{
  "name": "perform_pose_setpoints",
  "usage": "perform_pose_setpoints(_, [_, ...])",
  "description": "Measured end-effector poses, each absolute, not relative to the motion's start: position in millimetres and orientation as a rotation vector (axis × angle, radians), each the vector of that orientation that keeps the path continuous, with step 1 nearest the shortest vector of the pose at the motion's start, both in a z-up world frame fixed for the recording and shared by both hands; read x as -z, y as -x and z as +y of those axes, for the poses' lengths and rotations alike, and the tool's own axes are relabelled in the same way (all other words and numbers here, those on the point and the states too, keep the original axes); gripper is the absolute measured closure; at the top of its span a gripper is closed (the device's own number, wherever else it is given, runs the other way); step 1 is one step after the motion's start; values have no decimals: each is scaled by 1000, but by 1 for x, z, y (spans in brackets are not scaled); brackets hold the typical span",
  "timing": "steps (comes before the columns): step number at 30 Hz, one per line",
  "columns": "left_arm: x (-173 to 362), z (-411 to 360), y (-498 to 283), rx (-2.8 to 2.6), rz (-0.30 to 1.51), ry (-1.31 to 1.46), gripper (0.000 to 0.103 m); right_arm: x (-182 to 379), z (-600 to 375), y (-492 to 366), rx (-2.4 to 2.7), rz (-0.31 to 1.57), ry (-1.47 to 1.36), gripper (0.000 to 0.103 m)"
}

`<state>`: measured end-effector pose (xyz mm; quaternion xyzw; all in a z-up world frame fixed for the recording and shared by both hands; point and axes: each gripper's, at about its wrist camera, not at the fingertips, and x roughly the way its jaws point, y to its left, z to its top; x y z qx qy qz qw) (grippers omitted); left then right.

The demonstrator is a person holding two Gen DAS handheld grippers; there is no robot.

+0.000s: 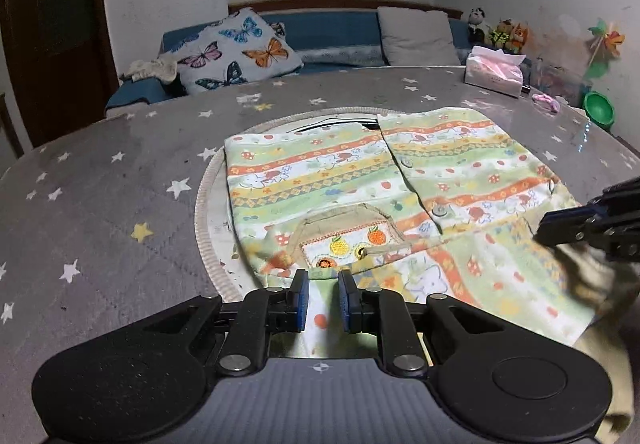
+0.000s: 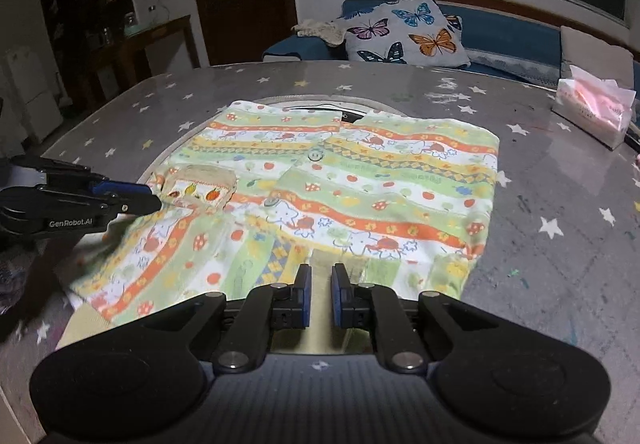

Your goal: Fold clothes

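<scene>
1. The little striped shirt lies spread over the round turntable in the middle of the star-patterned surface, button front up, its fruit pocket toward the near left corner.
2. The left gripper sits at the shirt's near edge just below that pocket. Its blue pads stand a narrow gap apart with shirt cloth running between them; whether they actually pinch it I cannot tell.
3. The right gripper is at the near hem further right, pads likewise slightly parted over cloth; grip unclear.
4. In the right wrist view the left gripper reaches in from the left, its tip right at the pocket; the near flap of cloth there looks lifted and blurred.
5. A tissue pack sits on the far right of the surface, a butterfly cushion on the sofa beyond.
</scene>
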<state>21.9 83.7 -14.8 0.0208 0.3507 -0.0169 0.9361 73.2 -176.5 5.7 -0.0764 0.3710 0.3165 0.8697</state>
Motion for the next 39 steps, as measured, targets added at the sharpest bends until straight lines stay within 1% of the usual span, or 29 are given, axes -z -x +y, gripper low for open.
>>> perform_pose_setpoints(7, [10,82,-2,37,706,-85,84,-11,-187,-47,-692,786,216,92])
perform_pose_setpoints(11, [3,77,22,62,691,-144,69,-13,-191,-31,-708,783,273,90])
perform_pose_setpoints(12, [1,75,29,71,686,-165,67,-14,-191,-27,-711,781,290,87])
perform_pose_setpoints(14, [-1,71,45,90,676,-218,57,-15,-191,-19,-720,779,323,86])
perform_pose_setpoints(16, [0,65,61,108,670,-291,56,-15,-192,-12,-727,772,358,86])
perform_pose_setpoints(18, [3,57,76,131,664,-377,52,-15,-193,-7,-733,764,394,85])
perform_pose_setpoints(19, [6,53,82,145,660,-415,49,-15,-193,-6,-733,765,400,82])
perform_pose_setpoints(22, [14,39,96,195,644,-512,47,-15,-195,-3,-731,774,418,80])
perform_pose_setpoints(24, [18,28,101,223,622,-567,47,-18,-196,0,-729,768,420,79])
perform_pose_setpoints(26, [21,20,102,257,592,-597,47,-20,-200,1,-735,764,417,74])
perform_pose_setpoints(27, [22,15,102,274,582,-605,47,-21,-200,2,-737,761,420,69])
perform_pose_setpoints(29, [23,8,100,304,562,-619,47,-23,-201,6,-741,755,426,69])
perform_pose_setpoints(31, [24,1,98,332,537,-634,47,-25,-202,9,-748,749,434,63])
perform_pose_setpoints(33, [21,-3,97,362,506,-623,47,-26,-204,13,-761,745,445,61])
perform_pose_setpoints(36, [16,-7,94,411,476,-588,49,-26,-206,18,-779,735,474,55])
perform_pose_setpoints(37, [14,-8,93,421,470,-573,57,-26,-206,20,-786,730,485,52])
perform_pose_setpoints(38, [12,-8,90,429,468,-554,67,-26,-206,22,-792,726,496,51])
perform_pose_setpoints(39, [10,-8,86,433,473,-528,73,-26,-206,23,-801,722,504,50])
